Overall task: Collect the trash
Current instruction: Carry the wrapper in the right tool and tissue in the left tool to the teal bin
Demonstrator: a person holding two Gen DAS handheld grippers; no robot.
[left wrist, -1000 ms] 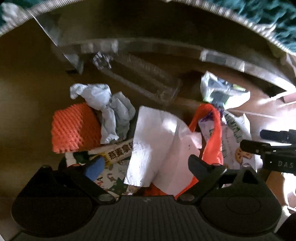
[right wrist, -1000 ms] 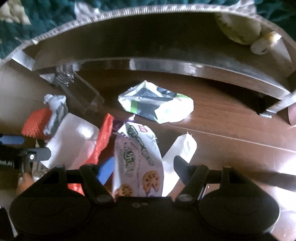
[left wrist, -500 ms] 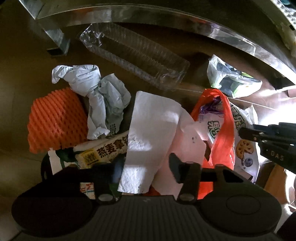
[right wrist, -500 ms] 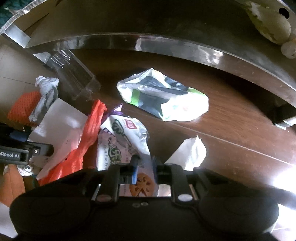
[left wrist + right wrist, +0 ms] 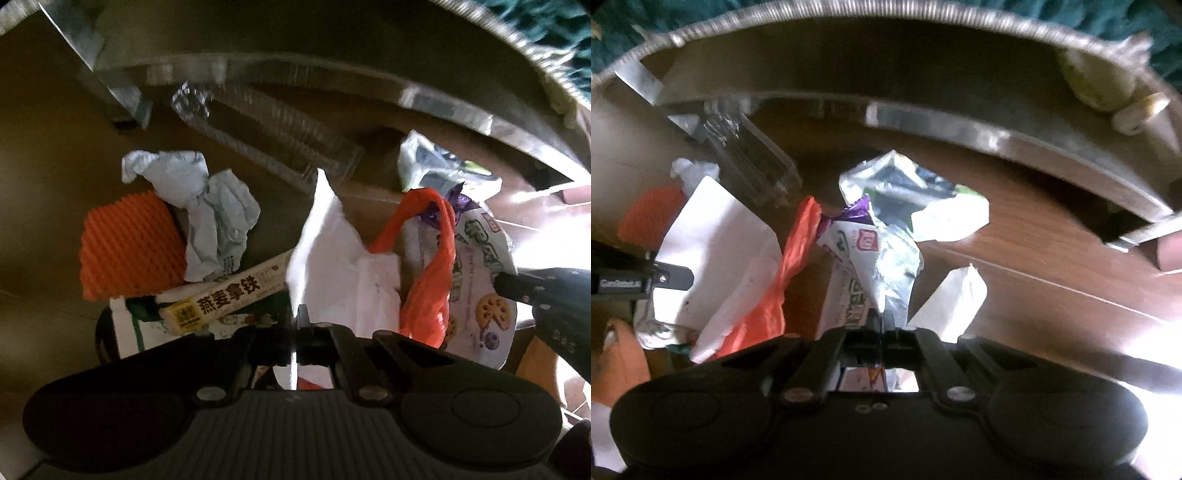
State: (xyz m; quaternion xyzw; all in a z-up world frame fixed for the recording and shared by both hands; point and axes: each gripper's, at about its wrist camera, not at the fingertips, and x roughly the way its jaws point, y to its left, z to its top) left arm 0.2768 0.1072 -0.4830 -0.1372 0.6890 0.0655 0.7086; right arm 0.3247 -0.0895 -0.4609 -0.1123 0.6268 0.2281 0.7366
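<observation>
Left wrist view: the left claw [image 5: 297,326] has just closed and is clenched on the lower edge of a white napkin [image 5: 332,258], which stands up from the litter heap on the brown floor [image 5: 44,184]. The right claw [image 5: 881,325] has likewise just closed and pinches the crinkled snack bag [image 5: 875,266], its foil drawn up into a peak between the pads. Both pieces look feather-light and limp; the napkin may tear if jerked, the bag is slick, so a hold on a folded edge or seam looks safest. Beside the napkin lie an orange plastic bag [image 5: 432,266], a printed carton [image 5: 221,299], crumpled grey paper [image 5: 207,206] and orange foam netting [image 5: 129,247]. Further off sit a clear plastic tray [image 5: 273,136] and a green-white wrapper [image 5: 923,199], near a metal-edged furniture base [image 5: 960,129].
</observation>
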